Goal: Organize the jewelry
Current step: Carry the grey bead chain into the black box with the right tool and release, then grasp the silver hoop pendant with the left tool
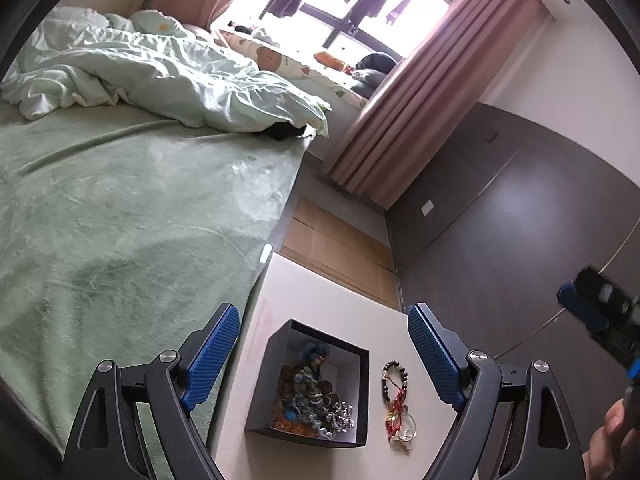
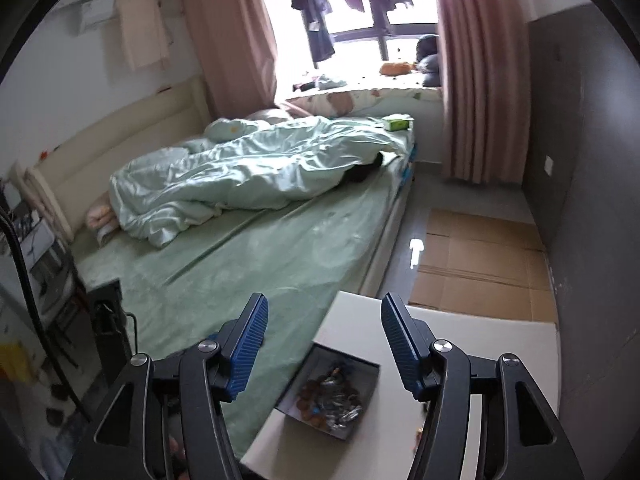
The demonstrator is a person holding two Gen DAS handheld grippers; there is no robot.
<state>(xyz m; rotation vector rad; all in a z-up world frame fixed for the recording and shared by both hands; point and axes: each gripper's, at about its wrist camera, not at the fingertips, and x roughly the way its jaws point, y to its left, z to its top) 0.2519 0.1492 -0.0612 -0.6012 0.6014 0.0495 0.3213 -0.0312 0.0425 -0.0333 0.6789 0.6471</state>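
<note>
No legible text, label or number shows anywhere.

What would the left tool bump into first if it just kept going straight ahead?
Probably the black box full of jewelry on the white table. The left tool is open and empty, and the box sits right between its fingers in the left wrist view. Depth is hard to judge, so it might pass above it.
</note>
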